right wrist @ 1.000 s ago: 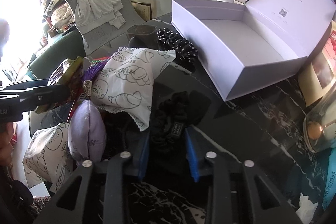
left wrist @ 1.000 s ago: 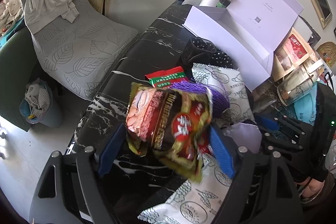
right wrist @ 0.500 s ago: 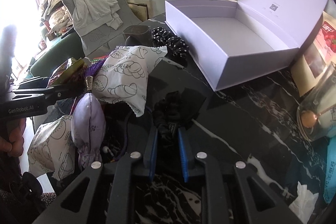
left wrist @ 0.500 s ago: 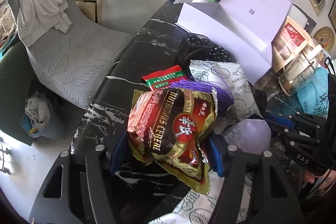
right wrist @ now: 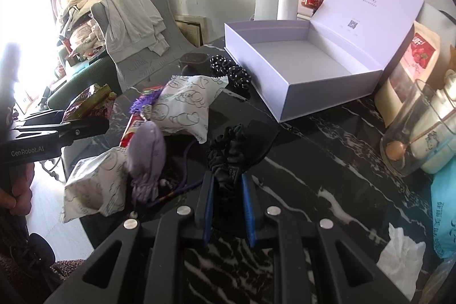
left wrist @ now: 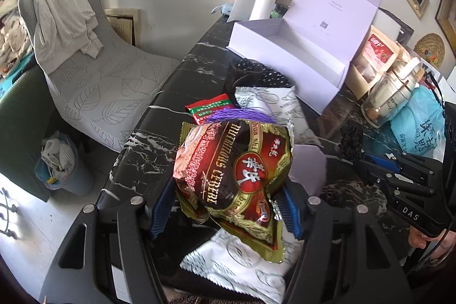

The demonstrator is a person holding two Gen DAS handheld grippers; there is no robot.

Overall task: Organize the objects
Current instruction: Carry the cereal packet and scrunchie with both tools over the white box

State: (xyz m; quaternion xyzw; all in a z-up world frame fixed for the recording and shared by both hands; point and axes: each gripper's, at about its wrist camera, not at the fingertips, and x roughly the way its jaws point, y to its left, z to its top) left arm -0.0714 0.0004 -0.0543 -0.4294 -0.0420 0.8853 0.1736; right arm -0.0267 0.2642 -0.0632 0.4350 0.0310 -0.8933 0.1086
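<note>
So the crinkly foil cereal packet [left wrist: 233,175], dark red and gold with a glossy, wrinkled skin, is pinched between the ribbed blue pads of the left gripper [left wrist: 225,208], lifted clear above the black marble-look table [left wrist: 159,133]. Those jaws have just been closing in on it and now clamp the bag's lower half, so the foil puckers there.

The right gripper [right wrist: 228,202] has also just been narrowing and is squeezed nearly shut on a black fabric scrunchie [right wrist: 232,154], soft and ruffled, bunched up between the pads with the rest flopping forward over the tabletop.

Around them sits a pile of stuff: two white pillowy snack bags printed with croissant doodles [right wrist: 185,101] and [right wrist: 94,187], a lilac cloth pouch [right wrist: 146,158] with a purple tassel [left wrist: 242,114], a flat red-and-green sachet [left wrist: 209,108], and a black polka-dot scrunchie [right wrist: 230,73] near the box.

Further back stands the open pale lilac cardboard box [right wrist: 287,67], rigid, matte, lid hinged up, nothing inside. To its right there's a glass jar [right wrist: 410,133], and a crumpled white tissue [right wrist: 399,255] lies near the table's edge.
</note>
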